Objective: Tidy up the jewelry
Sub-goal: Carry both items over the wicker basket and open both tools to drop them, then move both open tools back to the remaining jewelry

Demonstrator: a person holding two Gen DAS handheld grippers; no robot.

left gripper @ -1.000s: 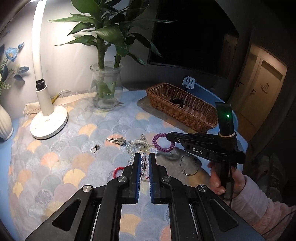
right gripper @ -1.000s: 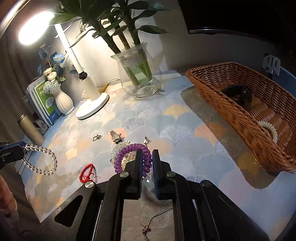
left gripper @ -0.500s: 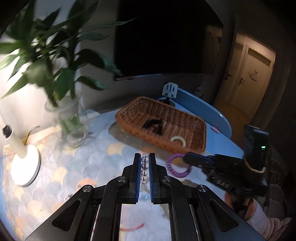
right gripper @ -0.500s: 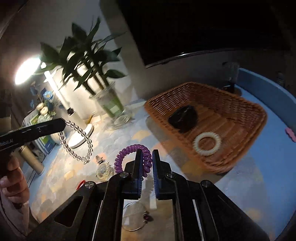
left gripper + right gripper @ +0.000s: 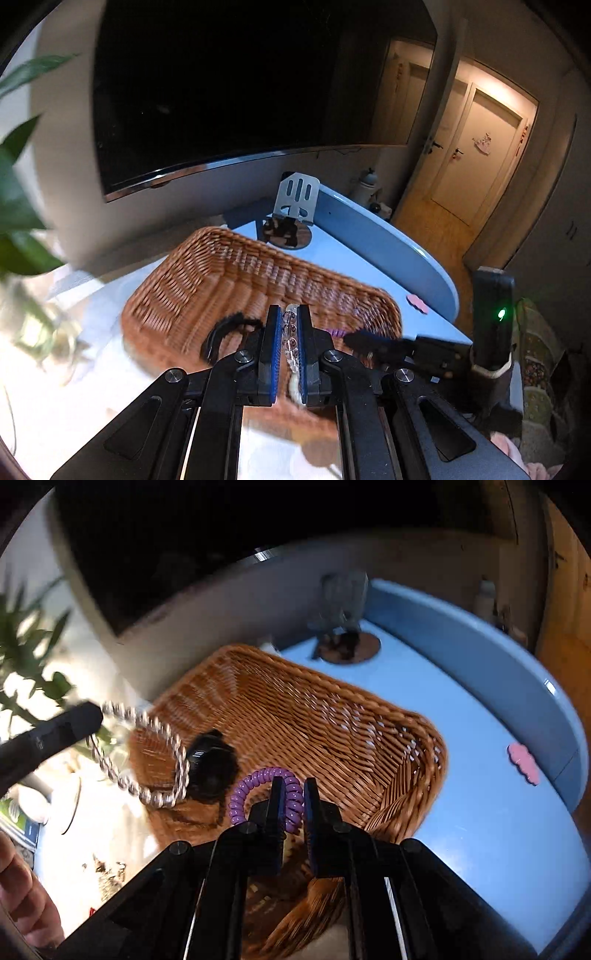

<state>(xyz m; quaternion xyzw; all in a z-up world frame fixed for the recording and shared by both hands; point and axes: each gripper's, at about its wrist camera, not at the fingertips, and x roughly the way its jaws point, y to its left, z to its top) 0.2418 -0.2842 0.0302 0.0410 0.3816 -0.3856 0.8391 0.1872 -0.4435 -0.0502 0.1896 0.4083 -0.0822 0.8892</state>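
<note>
A brown wicker basket (image 5: 207, 284) (image 5: 332, 720) stands on the blue table. My left gripper (image 5: 290, 317) is shut on a clear bead bracelet (image 5: 289, 332), which hangs as a loop over the basket's left rim in the right wrist view (image 5: 147, 753). My right gripper (image 5: 294, 786) is shut on a purple coil bracelet (image 5: 255, 786) and holds it above the basket's near part. A black item (image 5: 212, 760) (image 5: 225, 328) lies inside the basket. Both views are motion-blurred.
A green plant in a glass vase (image 5: 22, 236) and a white lamp base (image 5: 48, 801) stand left of the basket. Small jewelry pieces (image 5: 107, 871) lie on the patterned mat. A pink clip (image 5: 522, 762) and a round coaster (image 5: 351, 648) lie on the blue table.
Both grippers have lifted their bracelets off the mat and swung right, over the basket. The bead loop now hangs at the basket's left rim and the purple coil over its near part.
</note>
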